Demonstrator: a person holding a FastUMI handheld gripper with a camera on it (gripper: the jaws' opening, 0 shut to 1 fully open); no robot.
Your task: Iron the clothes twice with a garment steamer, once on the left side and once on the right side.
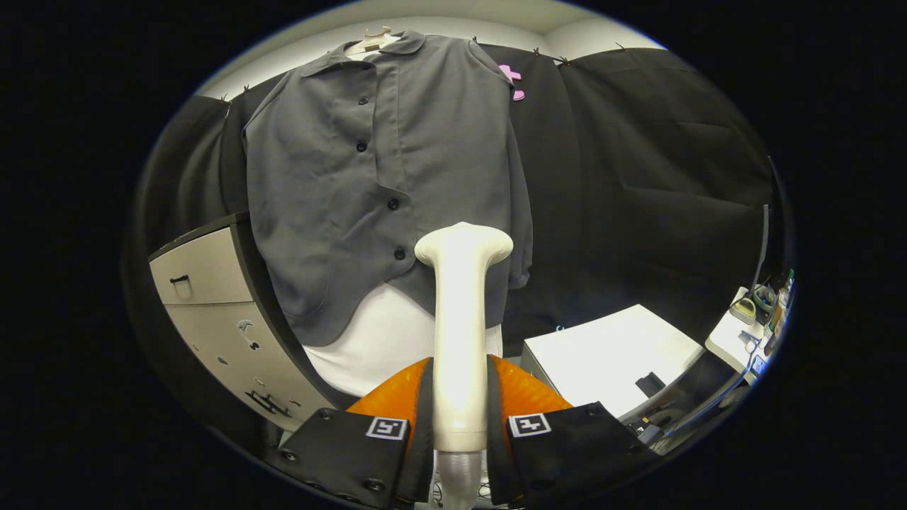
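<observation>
A grey button-up shirt [375, 177] hangs on a pale hanger [373, 40] against the black booth wall, over a white garment [382, 340] that shows below its hem. My gripper [459, 414] is shut on the cream handle of the garment steamer [460, 333], both orange fingers [397, 397] pressing its sides. The steamer stands upright between the fingers, its wide head [463, 244] near the shirt's lower right part, just right of the button line. I cannot tell whether the head touches the cloth.
A grey cabinet with drawers [205, 304] stands left of the shirt. To the right sits a white box-like table [613, 358] with a small dark item, and further right a white surface [744, 329] with small clutter and cables.
</observation>
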